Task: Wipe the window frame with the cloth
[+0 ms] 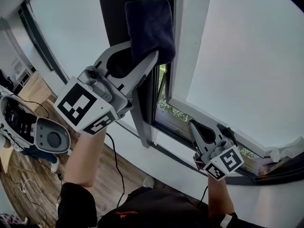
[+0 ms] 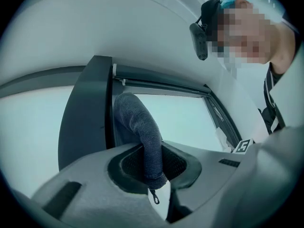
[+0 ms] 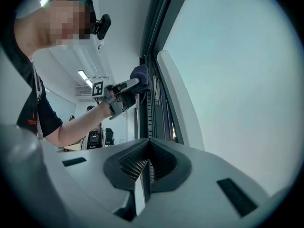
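Observation:
A dark blue cloth [image 1: 151, 30] is pinched in my left gripper [image 1: 137, 63], which holds it high against the dark vertical window frame [image 1: 118, 8]. In the left gripper view the cloth [image 2: 142, 137] folds down between the jaws and its upper part lies against the frame post [image 2: 88, 113]. My right gripper [image 1: 199, 129] sits low at the open sash's bottom corner, jaws shut with nothing in them. The right gripper view looks up along the frame [image 3: 149, 99] and shows the left gripper [image 3: 135, 85] with the cloth [image 3: 141, 75].
The white window sash [image 1: 180, 46] stands ajar, with greenery visible through the gap. A white crumpled cloth [image 1: 285, 151] lies on the sill at right. At lower left a wooden floor [image 1: 19, 170] carries cables and a grey device [image 1: 50, 137].

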A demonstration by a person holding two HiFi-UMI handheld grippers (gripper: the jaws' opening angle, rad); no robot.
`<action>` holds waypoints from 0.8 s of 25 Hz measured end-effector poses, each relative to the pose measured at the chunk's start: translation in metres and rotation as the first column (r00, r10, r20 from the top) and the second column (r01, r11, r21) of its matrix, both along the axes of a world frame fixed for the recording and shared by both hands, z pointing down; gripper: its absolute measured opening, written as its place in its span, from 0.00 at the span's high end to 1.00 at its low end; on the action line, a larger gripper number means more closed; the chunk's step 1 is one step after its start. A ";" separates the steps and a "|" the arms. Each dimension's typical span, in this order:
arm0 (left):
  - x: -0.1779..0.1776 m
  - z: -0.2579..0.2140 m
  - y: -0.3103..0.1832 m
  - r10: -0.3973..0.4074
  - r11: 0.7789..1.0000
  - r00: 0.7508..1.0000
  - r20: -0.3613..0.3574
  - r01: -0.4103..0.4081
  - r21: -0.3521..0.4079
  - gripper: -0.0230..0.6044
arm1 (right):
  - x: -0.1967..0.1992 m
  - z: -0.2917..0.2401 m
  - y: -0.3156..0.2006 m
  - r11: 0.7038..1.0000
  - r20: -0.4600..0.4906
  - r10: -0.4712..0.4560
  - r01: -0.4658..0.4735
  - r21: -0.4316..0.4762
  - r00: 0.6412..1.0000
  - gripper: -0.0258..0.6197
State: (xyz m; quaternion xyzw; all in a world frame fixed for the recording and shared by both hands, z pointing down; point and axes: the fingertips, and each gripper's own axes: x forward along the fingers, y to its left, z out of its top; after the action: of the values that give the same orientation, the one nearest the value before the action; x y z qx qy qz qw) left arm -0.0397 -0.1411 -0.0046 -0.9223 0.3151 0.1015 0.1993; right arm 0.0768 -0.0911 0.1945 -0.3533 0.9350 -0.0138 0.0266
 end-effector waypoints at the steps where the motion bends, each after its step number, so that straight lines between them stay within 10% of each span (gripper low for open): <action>1: 0.000 0.004 -0.001 0.002 1.000 1.000 0.001 -0.002 -0.009 0.87 | 0.001 0.002 0.000 1.000 0.000 0.001 -0.001 -0.005 1.000 0.96; 20: -0.012 0.075 -0.007 0.004 0.987 0.998 -0.061 -0.013 -0.159 0.87 | -0.009 0.038 0.010 0.996 -0.018 -0.013 0.012 -0.091 1.000 0.96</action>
State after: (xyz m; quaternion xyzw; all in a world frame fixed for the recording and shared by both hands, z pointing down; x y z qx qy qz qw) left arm -0.0514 -0.1477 0.0702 -0.9332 0.3241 0.1045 0.1149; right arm 0.0676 -0.0815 0.2325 -0.3483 0.9359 -0.0531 0.0015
